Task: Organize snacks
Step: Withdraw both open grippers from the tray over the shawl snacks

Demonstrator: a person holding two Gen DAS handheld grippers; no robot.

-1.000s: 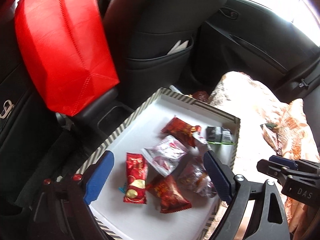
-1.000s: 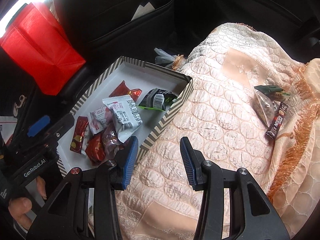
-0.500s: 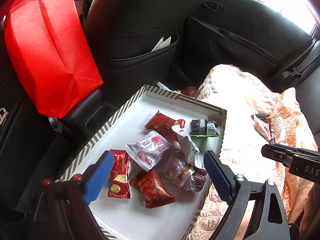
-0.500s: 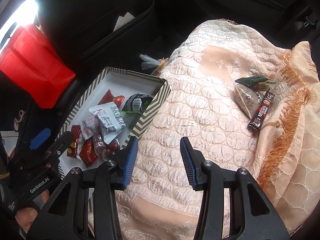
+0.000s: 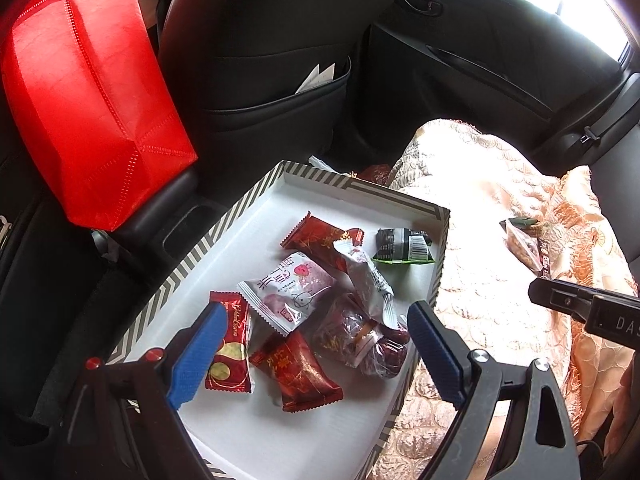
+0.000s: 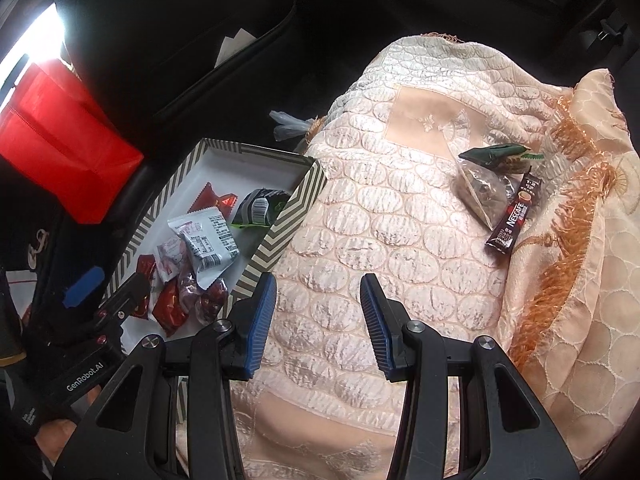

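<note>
Back seat of a car. Most snacks already sit in the striped tray (image 5: 256, 196), but a coffee stick (image 6: 514, 216) and a clear snack bag (image 6: 482, 190) lie touching each other on the quilted blanket (image 6: 380, 208), well apart from the tray. Right hand-held gripper (image 6: 318, 316) is part open w/ nothing in it; left hand-held gripper (image 5: 312, 344) gapes wide over the tray, empty too. Imo go for the stick first, pinch across its narrow width. Vs a sec ago, the right view has swung toward those two.

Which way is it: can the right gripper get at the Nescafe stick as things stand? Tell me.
Probably yes. The right gripper is open and empty over the blanket, and nothing lies between it and the Nescafe stick, which leans against a clear bag.
</note>
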